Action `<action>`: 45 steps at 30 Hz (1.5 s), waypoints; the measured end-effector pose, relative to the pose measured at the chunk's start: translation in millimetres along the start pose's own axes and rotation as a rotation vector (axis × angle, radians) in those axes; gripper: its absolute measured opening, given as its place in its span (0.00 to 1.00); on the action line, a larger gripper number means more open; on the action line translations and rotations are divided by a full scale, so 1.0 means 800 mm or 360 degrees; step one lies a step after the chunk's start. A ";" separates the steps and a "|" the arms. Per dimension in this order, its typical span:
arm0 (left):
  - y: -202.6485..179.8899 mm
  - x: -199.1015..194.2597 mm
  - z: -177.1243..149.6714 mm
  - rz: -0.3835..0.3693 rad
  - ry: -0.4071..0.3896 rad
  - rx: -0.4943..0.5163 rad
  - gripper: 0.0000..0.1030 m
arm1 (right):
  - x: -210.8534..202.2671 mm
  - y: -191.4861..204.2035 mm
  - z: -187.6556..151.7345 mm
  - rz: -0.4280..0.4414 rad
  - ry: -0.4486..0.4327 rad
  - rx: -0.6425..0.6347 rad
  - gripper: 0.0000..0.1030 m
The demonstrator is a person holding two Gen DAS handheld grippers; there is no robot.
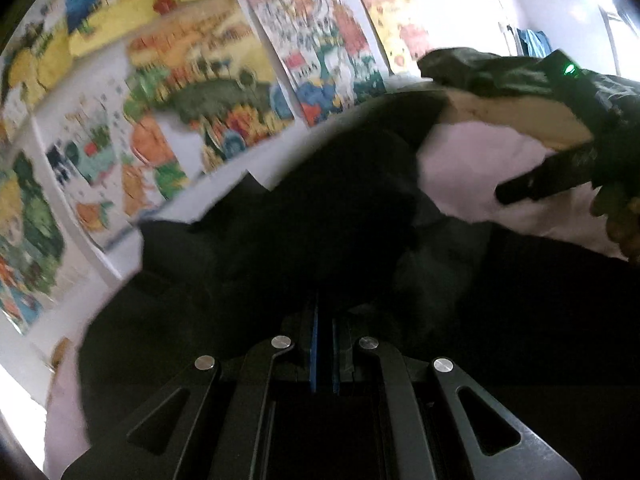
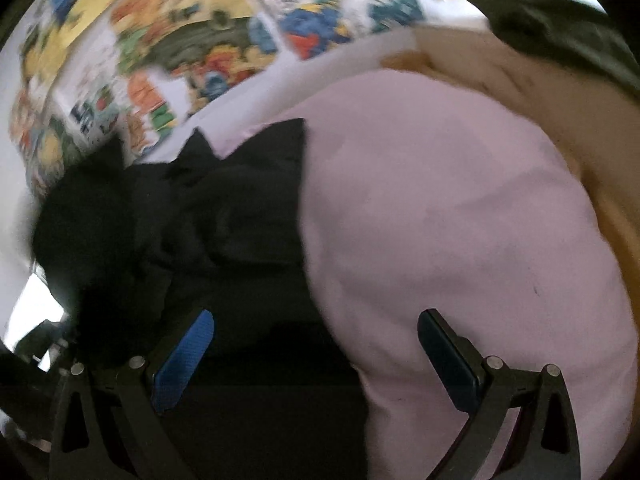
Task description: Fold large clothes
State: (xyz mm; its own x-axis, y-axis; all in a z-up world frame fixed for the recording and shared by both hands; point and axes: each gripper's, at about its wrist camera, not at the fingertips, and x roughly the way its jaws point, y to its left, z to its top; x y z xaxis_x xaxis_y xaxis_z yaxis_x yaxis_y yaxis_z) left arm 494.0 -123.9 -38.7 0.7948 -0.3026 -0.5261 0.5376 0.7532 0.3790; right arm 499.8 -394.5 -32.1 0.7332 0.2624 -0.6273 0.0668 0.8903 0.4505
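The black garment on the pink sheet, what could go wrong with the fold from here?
1. The left gripper is shut on the black garment at one bunched spot, so the fold may drag crooked.
2. The right gripper is open and holds nothing, so that side may sag.
3. Pulling could ruck up the pink sheet.

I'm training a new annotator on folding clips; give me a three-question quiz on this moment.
1. True or false: the right gripper stands open.
2. What lies between the left gripper's closed pads? A) the black garment B) the pink sheet C) a poster
3. What covers the wall behind the bed?

Key: 1 true; 2 A; 3 colourful posters.
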 end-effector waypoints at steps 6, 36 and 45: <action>0.024 0.027 -0.012 -0.0230 0.0159 -0.0173 0.06 | -0.003 -0.012 0.003 0.0162 0.0010 0.0052 1.00; 0.256 -0.102 -0.131 0.0294 0.0159 -0.1241 0.73 | 0.021 0.095 0.034 0.0114 -0.0047 -0.0358 0.05; 0.278 -0.049 -0.159 0.0361 0.0386 -0.1191 0.74 | 0.060 0.103 0.021 -0.0233 0.0008 -0.0559 0.06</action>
State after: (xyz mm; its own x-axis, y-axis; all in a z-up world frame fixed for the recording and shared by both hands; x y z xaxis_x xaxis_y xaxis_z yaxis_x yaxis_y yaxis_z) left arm 546.9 129.8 -30.3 0.7326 -0.0257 -0.6802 -0.0273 0.9974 -0.0671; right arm 552.0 -315.2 -14.2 0.7299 0.1237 -0.6722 -0.0658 0.9916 0.1109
